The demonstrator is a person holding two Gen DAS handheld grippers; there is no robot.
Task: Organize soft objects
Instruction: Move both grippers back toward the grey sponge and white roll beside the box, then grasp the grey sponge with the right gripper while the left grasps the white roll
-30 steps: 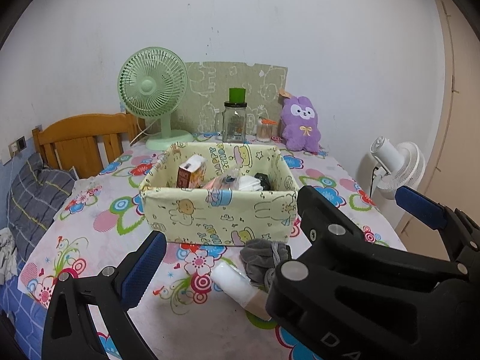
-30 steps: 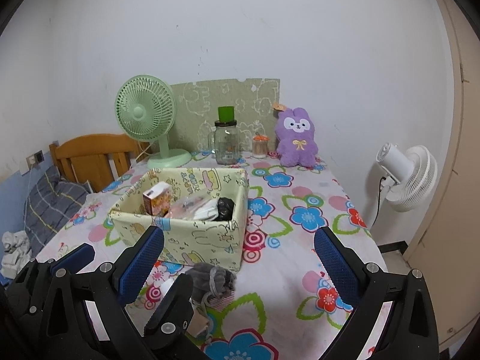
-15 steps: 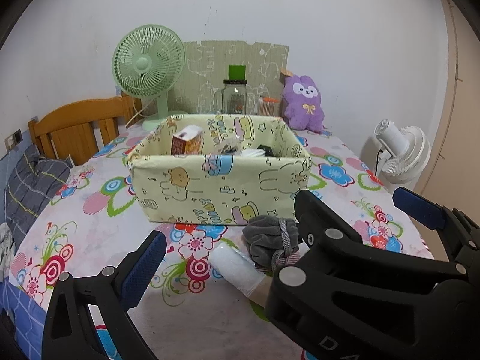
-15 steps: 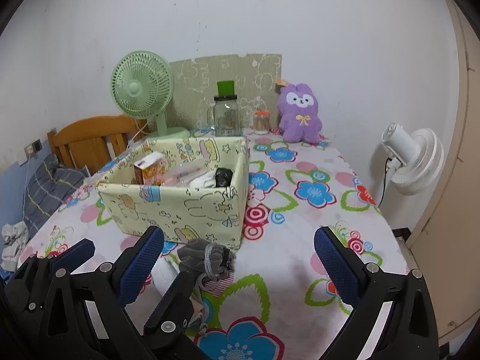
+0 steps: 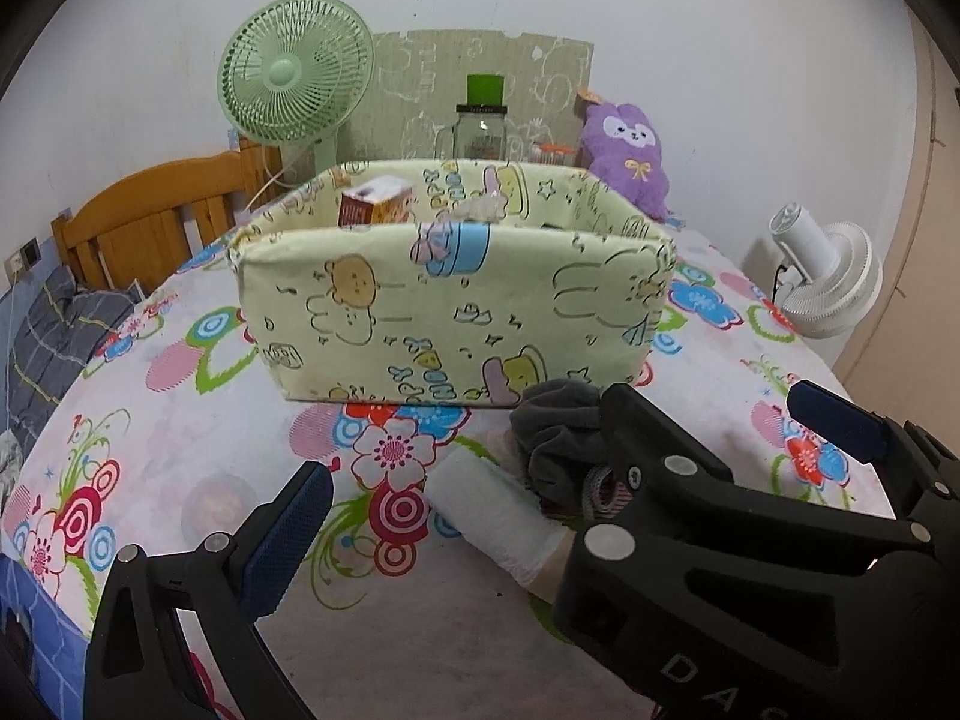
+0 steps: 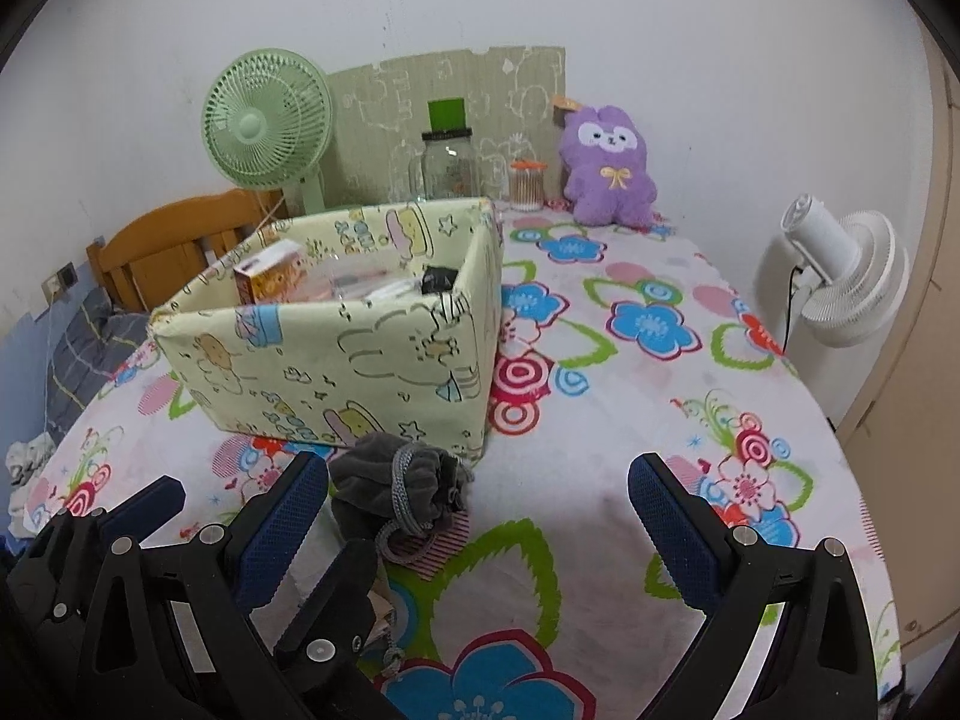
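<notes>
**Pouch and roll lay just before the open grippers**

The grey pouch (image 6: 399, 489) lay on the table (image 6: 630, 480), just in front of the box (image 6: 336, 360) and close to its near right corner. It sat between the two tools: ahead and to the left of the right gripper (image 6: 474, 516), right beside that gripper's left finger. The white roll (image 5: 489, 507) lay touching the pouch, with its long axis running toward the lower right in the left wrist view, and its near end went out of sight behind the right gripper's body. From the left gripper (image 5: 576, 480) the roll lay straight ahead between the fingers.

Both grippers stood wide open and held nothing. The right one seemed nearer to the pouch, the left one to the roll.

The box wall rose directly behind both soft things, so a lift over its rim would probably be needed. Inside the box some small packages (image 6: 267, 282) already lay. The purple plush (image 6: 609, 168), jar (image 6: 450, 165) and green fan (image 6: 267, 120) stood well apart at the far edge.
</notes>
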